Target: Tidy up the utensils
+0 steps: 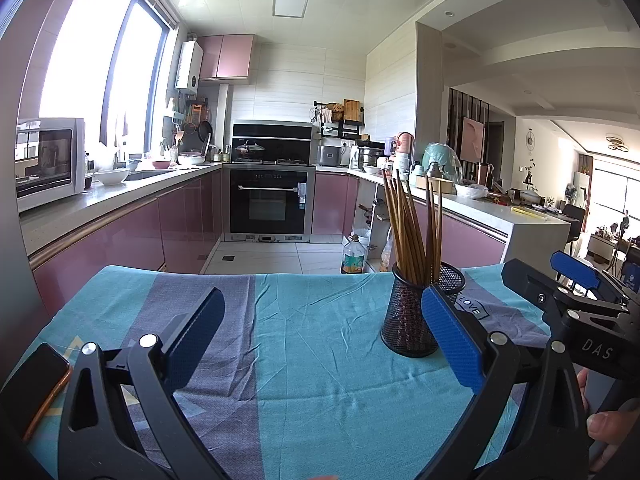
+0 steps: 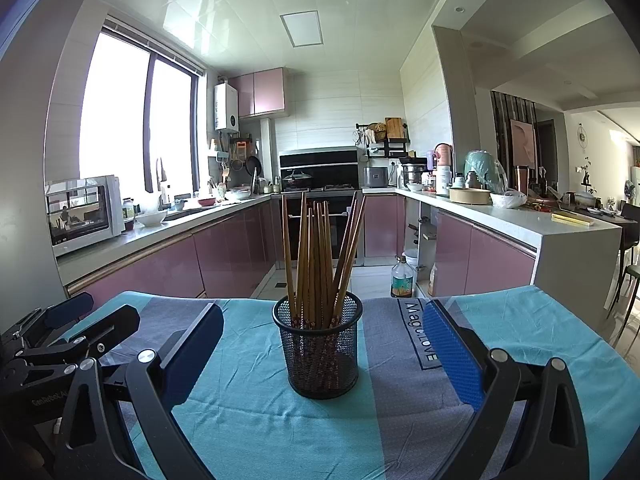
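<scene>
chopsticks (image 2: 316, 264) in holder (image 2: 320, 356), holder on tablecloth (image 2: 248, 420), phone (image 1: 32, 384) far left

Only the mesh holder (image 2: 320, 350) of upright chopsticks (image 2: 318, 260) stood mid-worktop (image 2: 248, 412). Bare cloth lay open around it. A phone (image 1: 34, 386) occupied the near-left edge

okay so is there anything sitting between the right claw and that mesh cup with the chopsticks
Nothing visible. The right claw is open and faces the mesh cup of chopsticks head on, with only bare tablecloth between them. The left claw sits off to the side.
</scene>
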